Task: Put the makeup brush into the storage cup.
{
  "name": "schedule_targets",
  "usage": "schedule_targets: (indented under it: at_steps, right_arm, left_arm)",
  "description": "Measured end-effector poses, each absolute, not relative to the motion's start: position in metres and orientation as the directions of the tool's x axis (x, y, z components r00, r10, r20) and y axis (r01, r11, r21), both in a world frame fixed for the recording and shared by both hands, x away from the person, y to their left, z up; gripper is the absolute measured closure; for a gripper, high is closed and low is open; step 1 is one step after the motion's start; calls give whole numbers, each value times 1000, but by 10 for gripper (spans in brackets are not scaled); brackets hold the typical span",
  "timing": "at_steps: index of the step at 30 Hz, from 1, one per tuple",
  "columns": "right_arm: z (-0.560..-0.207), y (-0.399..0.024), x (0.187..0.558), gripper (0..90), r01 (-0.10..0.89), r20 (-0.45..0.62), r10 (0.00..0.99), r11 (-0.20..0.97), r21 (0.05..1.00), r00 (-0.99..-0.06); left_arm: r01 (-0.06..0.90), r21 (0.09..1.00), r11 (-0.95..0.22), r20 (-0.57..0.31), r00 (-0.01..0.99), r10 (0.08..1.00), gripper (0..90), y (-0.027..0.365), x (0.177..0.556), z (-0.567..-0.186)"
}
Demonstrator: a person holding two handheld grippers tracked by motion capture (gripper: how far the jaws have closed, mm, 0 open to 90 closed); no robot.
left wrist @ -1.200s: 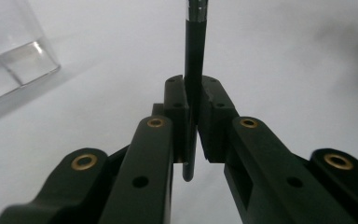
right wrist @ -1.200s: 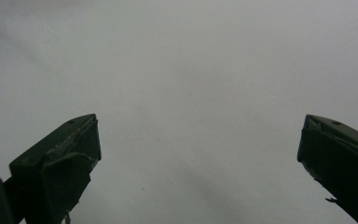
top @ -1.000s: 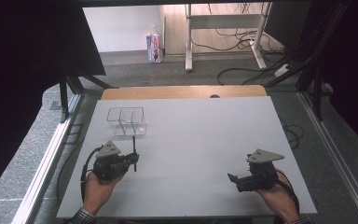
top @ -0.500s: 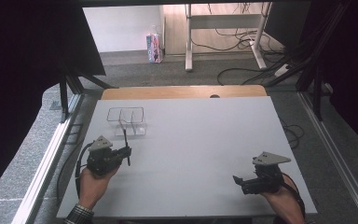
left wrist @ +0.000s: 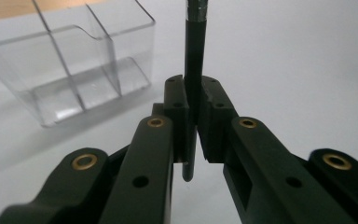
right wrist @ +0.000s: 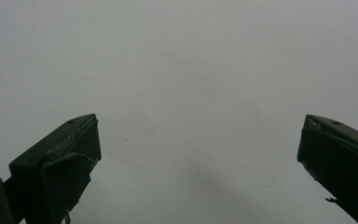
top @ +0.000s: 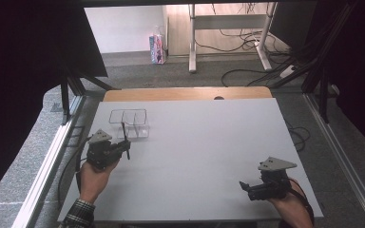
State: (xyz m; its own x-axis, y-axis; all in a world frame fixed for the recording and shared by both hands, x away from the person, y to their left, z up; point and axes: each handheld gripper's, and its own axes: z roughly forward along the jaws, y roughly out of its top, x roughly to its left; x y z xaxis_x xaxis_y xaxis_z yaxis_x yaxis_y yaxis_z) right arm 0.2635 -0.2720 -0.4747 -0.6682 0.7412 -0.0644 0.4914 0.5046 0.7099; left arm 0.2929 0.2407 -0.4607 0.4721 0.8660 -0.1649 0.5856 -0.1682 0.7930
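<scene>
- The left gripper (left wrist: 192,100) is clamped on a slim black pen with a silvery band (left wrist: 193,70), which stands upright between the jaws, its rounded end hanging just below the pads.
- In the high view the same left gripper (top: 123,145) sits near the table's left edge, just in front of a clear plastic organiser box with three compartments (top: 129,124).
- The box stands on the white table top (top: 209,142), near the pen but apart from it; all its compartments look empty.
- The step in hand appears to be carrying the pen toward the box.
- The next move likely calls for lifting the pen above the rim, lining it up over one compartment, then lowering it and parting the jaws.
- The right gripper (top: 252,187) rests low at the table's near right, well apart from the box, its jaws wide apart with nothing between them (right wrist: 198,154).
</scene>
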Motion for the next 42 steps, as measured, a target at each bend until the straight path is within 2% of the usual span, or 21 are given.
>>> schedule_targets:
  at_steps: [14, 42]
  right_arm:
    - [-475, -274, 262, 0, 493, -59, 742, 501, 711, -668]
    - [-477, -272, 263, 0, 503, -55, 740, 507, 700, -670]
  left_arm:
    - [576, 810, -109, -194, 438, 878, 832, 249, 317, -450]
    - [538, 836, -104, -146, 401, 904, 832, 254, 349, -424]
